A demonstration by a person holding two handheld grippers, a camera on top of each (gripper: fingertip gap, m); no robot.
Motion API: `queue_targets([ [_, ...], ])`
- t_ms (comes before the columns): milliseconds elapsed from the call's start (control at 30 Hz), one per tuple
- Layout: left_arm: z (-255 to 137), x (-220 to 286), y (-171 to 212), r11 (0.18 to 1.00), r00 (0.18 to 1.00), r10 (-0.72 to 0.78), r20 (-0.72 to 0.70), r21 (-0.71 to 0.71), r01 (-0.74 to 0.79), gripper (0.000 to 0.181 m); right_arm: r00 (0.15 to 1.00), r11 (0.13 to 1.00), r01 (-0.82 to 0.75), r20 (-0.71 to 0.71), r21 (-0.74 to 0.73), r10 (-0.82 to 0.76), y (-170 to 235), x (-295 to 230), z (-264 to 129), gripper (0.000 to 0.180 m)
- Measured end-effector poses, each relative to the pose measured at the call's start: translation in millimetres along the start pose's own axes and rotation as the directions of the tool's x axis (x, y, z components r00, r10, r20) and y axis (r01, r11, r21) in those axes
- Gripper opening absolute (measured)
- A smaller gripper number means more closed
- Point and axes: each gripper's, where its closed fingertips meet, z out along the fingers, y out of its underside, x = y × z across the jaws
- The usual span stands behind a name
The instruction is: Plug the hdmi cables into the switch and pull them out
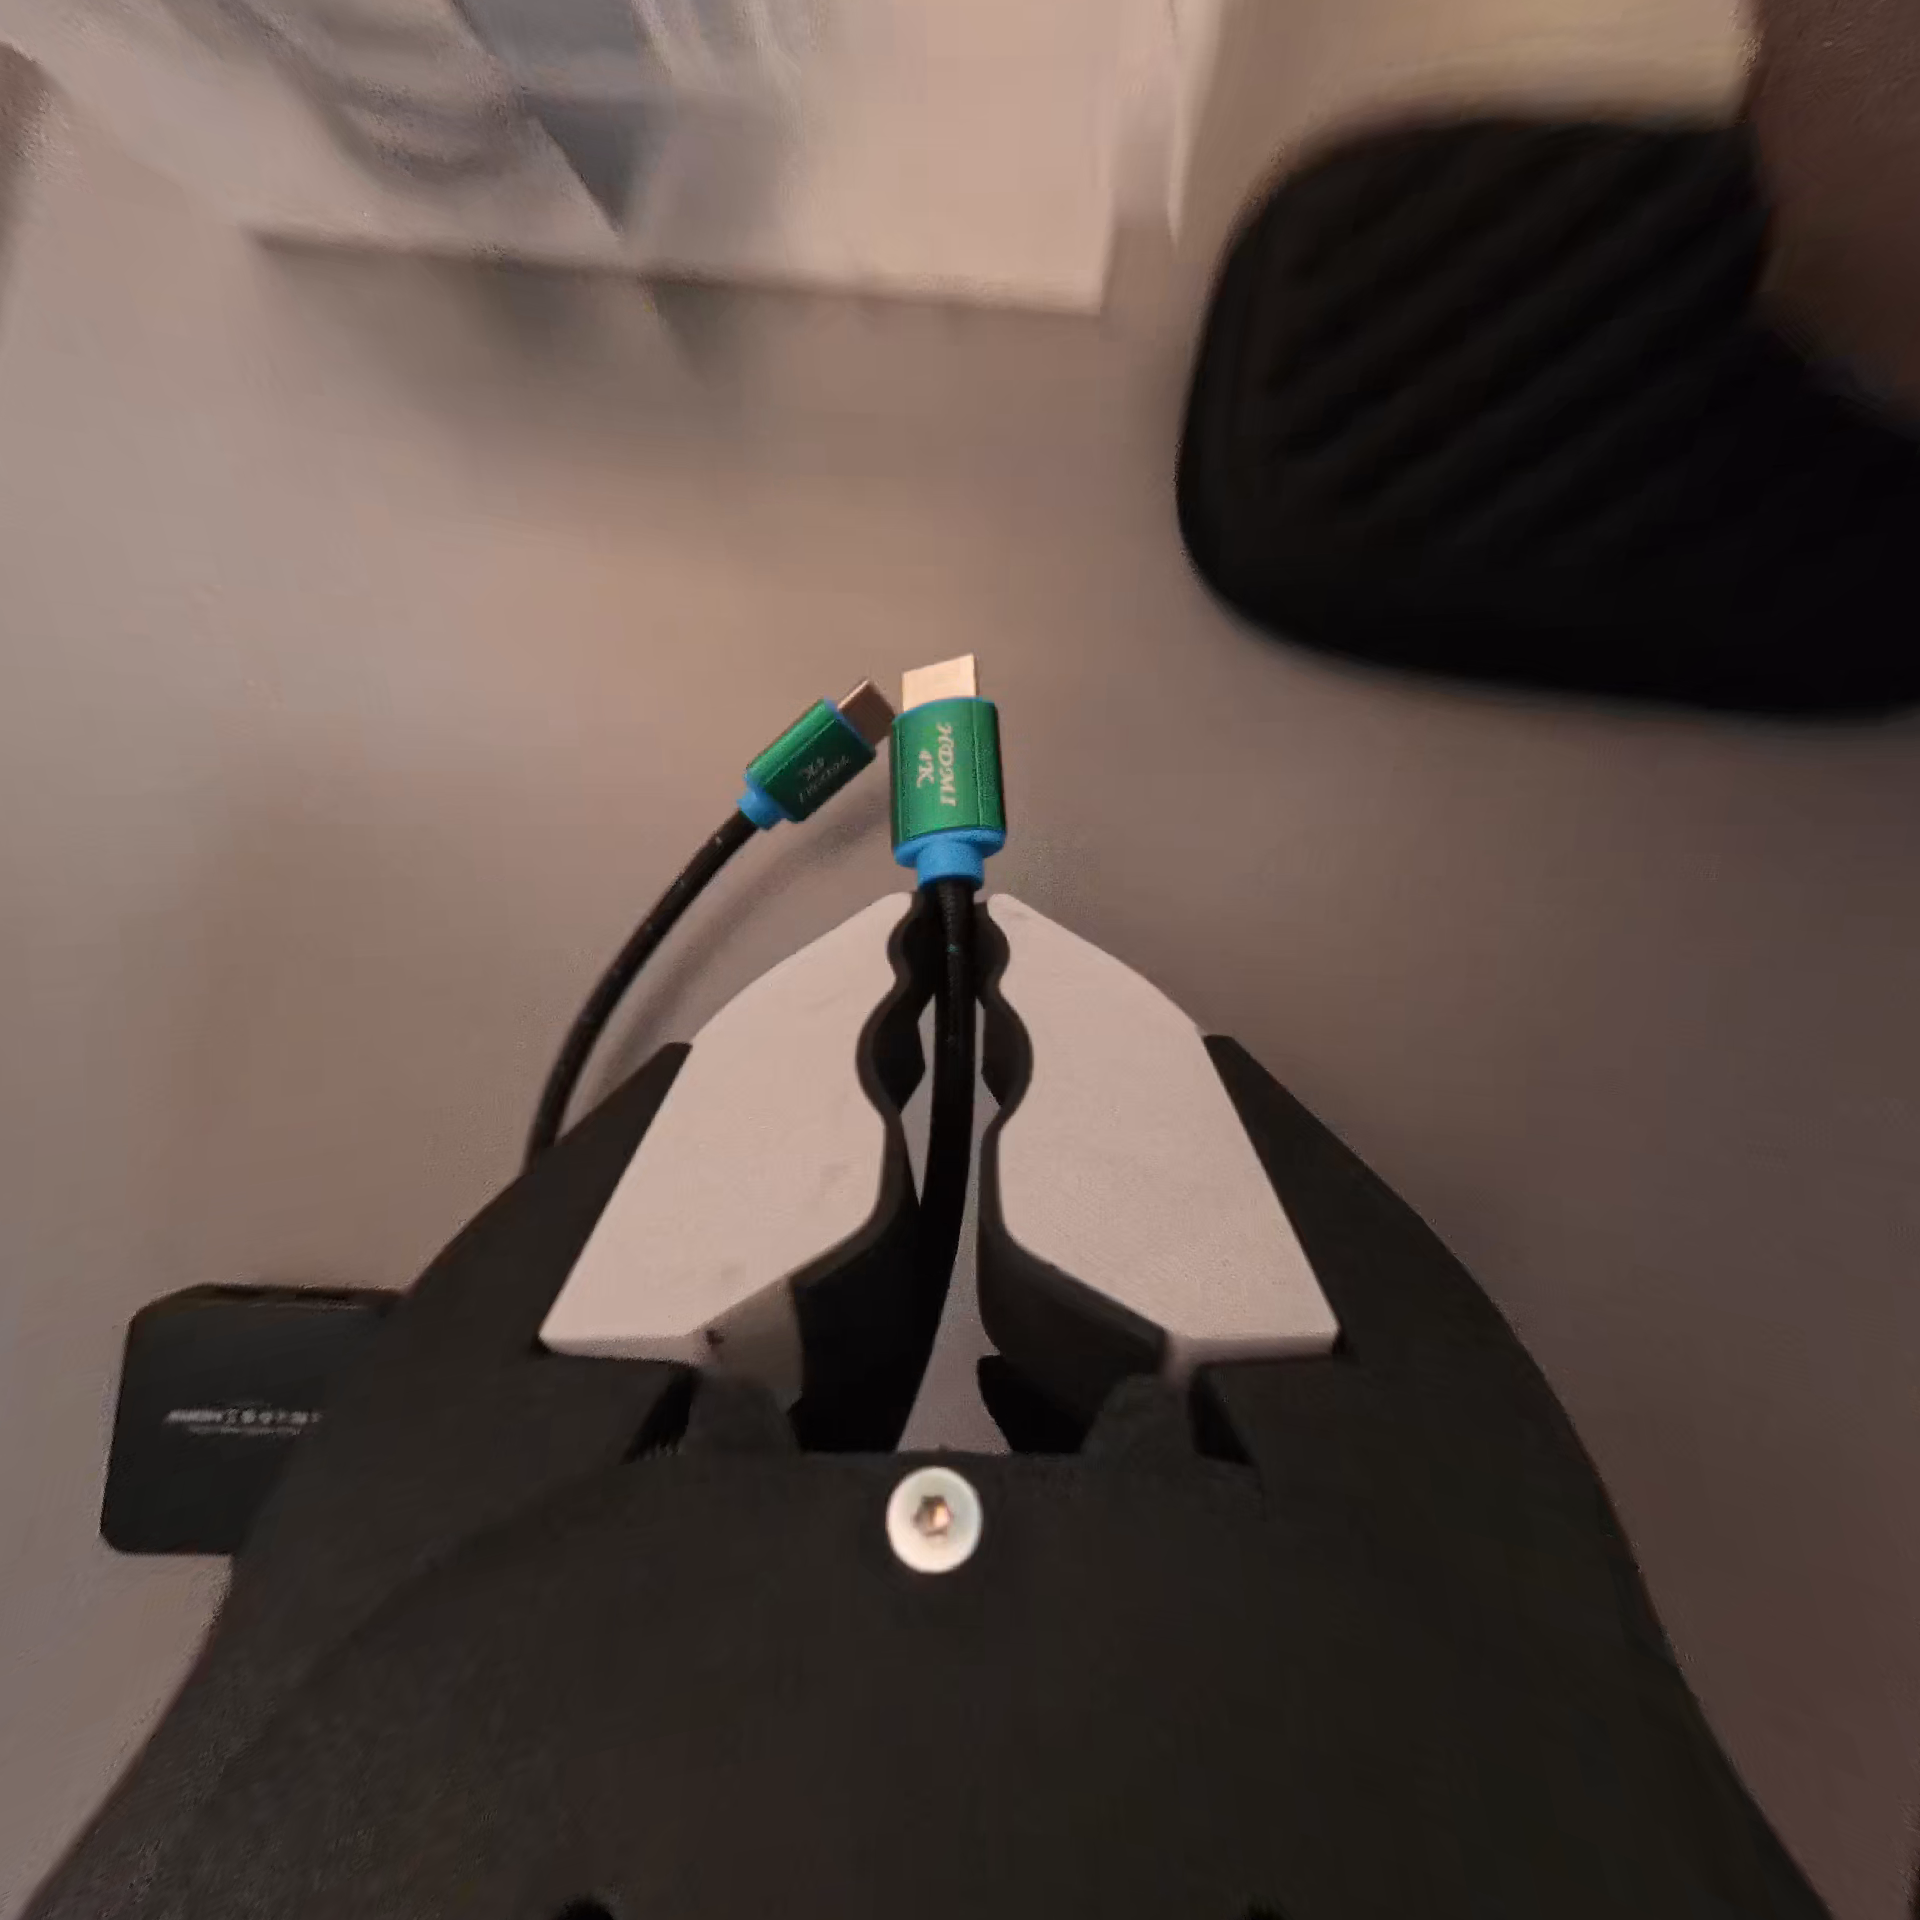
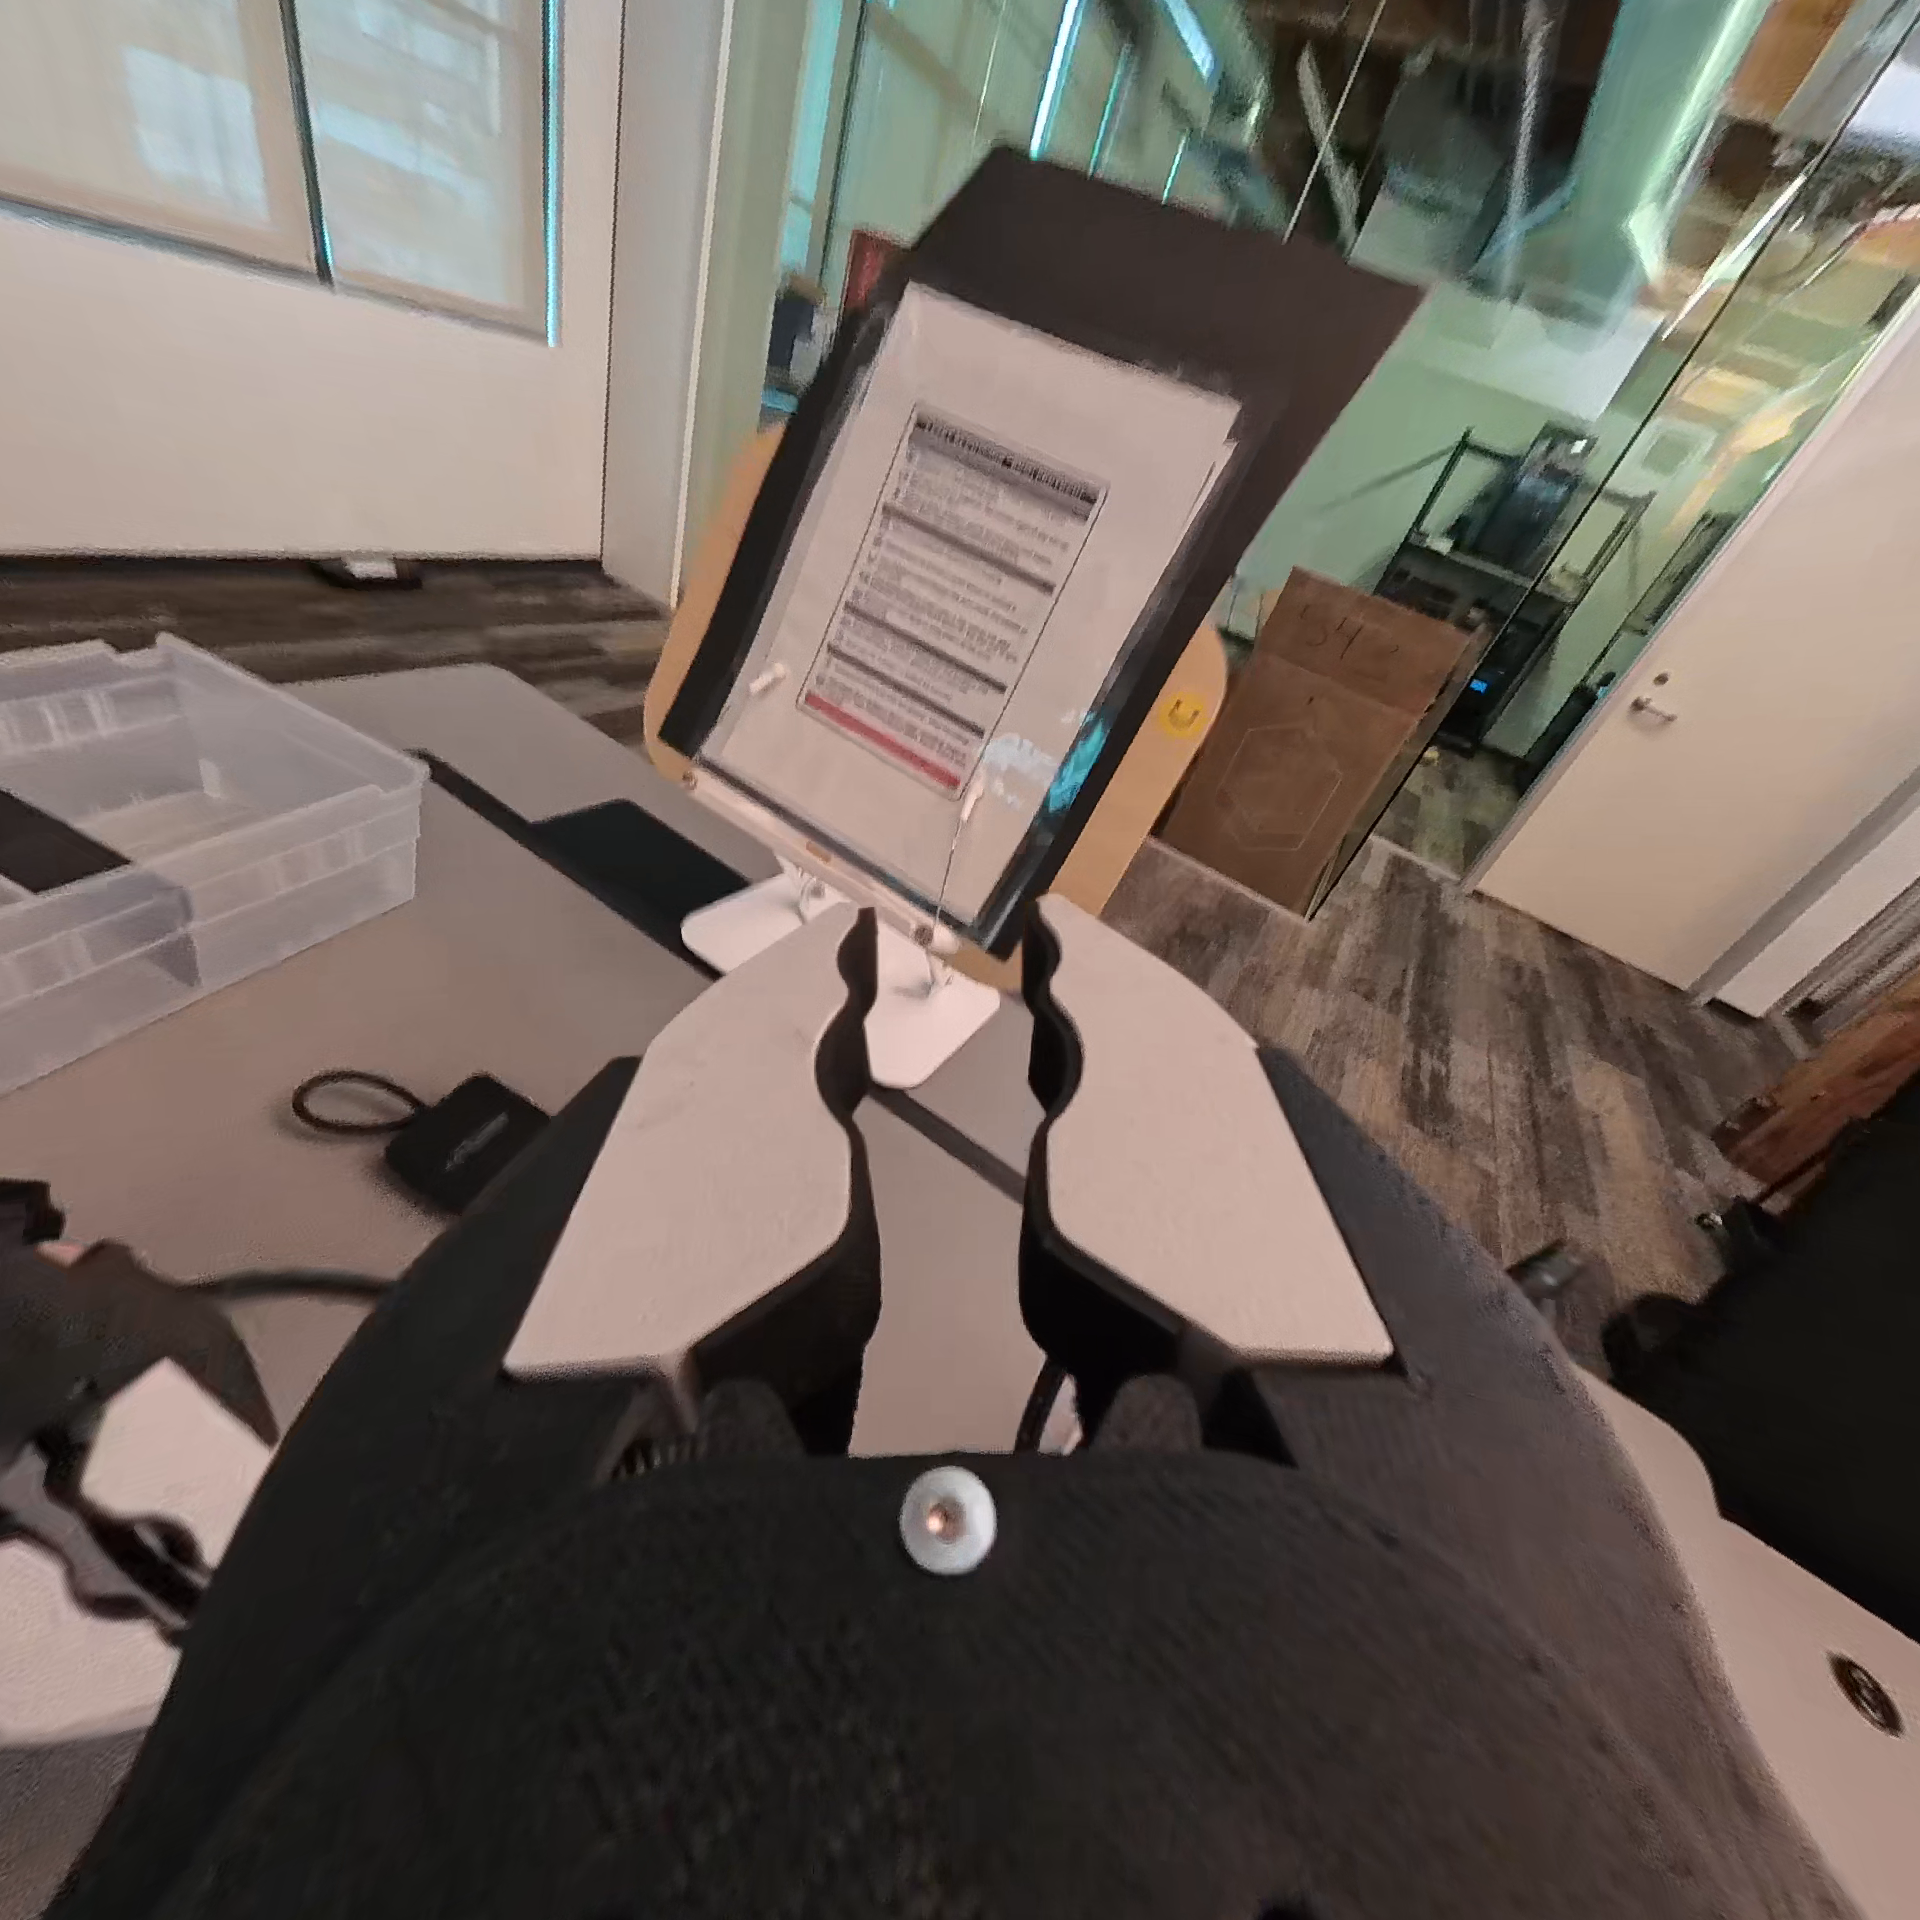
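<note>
Two green plugs sit ahead of the left gripper [image 1: 943, 904], clamped on a black cable [image 1: 943, 1039].
One plug [image 1: 940, 779] juts past its tips; another [image 1: 816, 764] lies just left; switch [image 1: 223, 1418] low left. Right gripper [image 2: 943, 925] gapes, holding nothing.

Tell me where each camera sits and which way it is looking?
Left wrist view: sits on the left gripper, looking down at the grey table; its fingers pinch a black cable just behind a green plug, with a smaller green plug beside it.
Right wrist view: sits on the right gripper, looking level across the room at a tablet on a stand; its fingers are apart and empty.
Shared: both show the black switch box on the table; the right view also catches the left gripper at its lower left.
</note>
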Motion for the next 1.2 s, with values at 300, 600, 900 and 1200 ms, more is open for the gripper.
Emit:
queue_targets([
  [300, -179, -66, -126, 0.448, 0.948, -0.271, -0.169, 0.849, 0.28, 0.005, 0.921, 0.805, -0.375, 0.283, 0.46, 0.268, -86, -16, -64, 0.044],
  [600, -242, -61, -161, 0.205, 0.978, -0.143, -0.15, 0.963, 0.177, 0.005, 0.569, 0.745, -0.643, 0.761, 0.175, 0.312, -86, -103, -35, 0.044],
  [900, -224, -63, -163, 0.278, 0.985, -0.127, -0.114, 0.95, 0.146, 0.005, 0.655, 0.797, -0.573, 0.691, 0.192, 0.305, -74, -120, -11, 0.038],
  [1200, -220, -76, -146, 0.431, 0.986, -0.159, -0.042, 0.896, 0.107, 0.039, 0.854, 0.878, -0.358, 0.492, 0.318, 0.17, -66, -110, -4, 0.02],
])
